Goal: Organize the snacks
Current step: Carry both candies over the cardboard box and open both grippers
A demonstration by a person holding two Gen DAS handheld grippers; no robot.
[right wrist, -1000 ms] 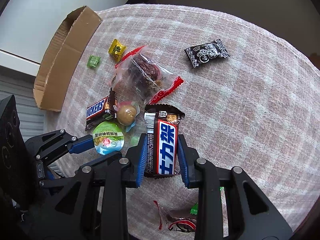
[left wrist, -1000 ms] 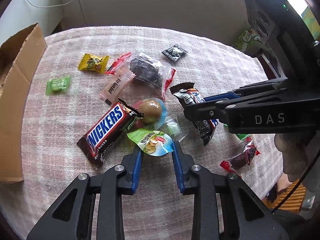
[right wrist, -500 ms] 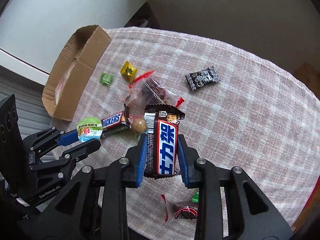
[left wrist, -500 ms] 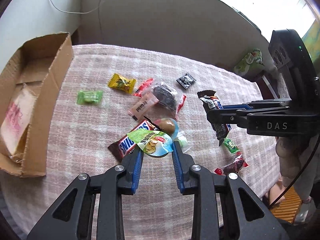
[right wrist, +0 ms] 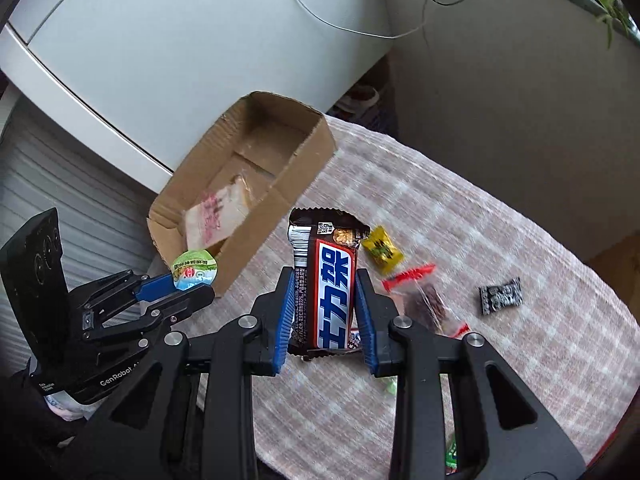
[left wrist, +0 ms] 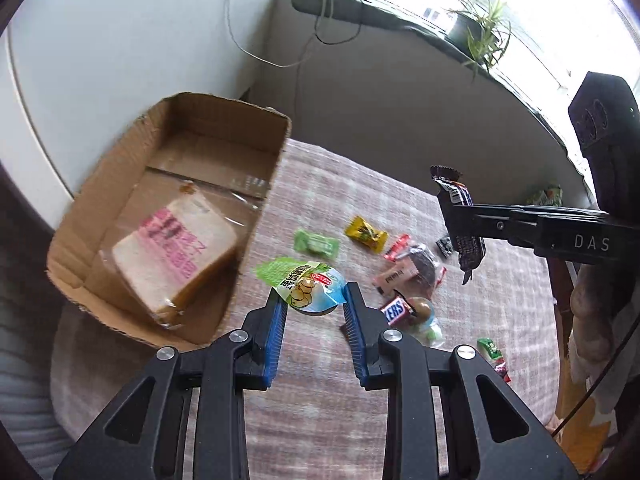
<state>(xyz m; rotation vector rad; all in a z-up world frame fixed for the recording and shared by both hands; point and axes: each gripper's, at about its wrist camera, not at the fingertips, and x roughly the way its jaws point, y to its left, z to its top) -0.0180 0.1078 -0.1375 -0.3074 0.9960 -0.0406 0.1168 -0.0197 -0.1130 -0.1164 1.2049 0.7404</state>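
left gripper [left wrist: 315, 304] clamps a green-lidded jelly cup [left wrist: 306, 286], held above the counter [left wrist: 340, 400] just at 3 o'clock of the cardboard box [left wrist: 172, 216]. right gripper [right wrist: 322, 310] clamps a snickers bar [right wrist: 326, 280]; its lower end is hidden behind the fingers. loose sweets at 3 o'clock are blurred.

Left gripper [left wrist: 314, 304] and right gripper [right wrist: 323, 300] both angled steeply downward, fingers [left wrist: 276, 320] clamped on loads.
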